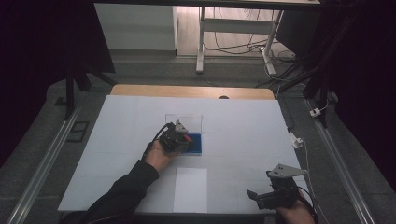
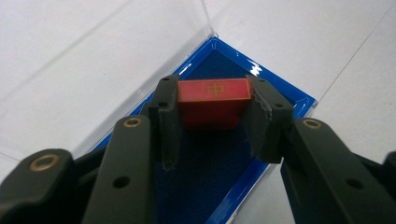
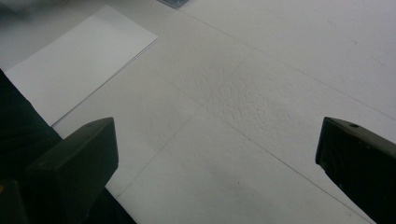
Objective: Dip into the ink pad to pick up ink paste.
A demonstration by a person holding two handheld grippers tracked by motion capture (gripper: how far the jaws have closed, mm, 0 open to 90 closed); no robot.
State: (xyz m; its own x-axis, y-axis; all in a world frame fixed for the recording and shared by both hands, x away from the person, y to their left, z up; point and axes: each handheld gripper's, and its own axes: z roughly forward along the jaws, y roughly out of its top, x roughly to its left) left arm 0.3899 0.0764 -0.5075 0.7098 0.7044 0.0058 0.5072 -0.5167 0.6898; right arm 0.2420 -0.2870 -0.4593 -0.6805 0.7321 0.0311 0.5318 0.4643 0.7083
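Red block [image 2: 213,100] is clamped between the jaws of the left gripper [image 2: 213,112], over the blue-lined tray [image 2: 289,100] beside its clear lid [image 1: 183,122]. Near a white sheet [image 1: 190,189], the right gripper [image 3: 217,154] is held wide open over the table [image 1: 243,126].

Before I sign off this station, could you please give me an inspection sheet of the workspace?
Surface: white table top, bare wood at the far edge.
Job's things: red block over a blue-lined clear case.
Clutter: white sheet near the front edge.
Grippers: left gripper shut on the red block; right gripper open, nothing between its jaws.
Cables: black cable trails from the left gripper.
Surroundings: white desk frame, floor cables behind.
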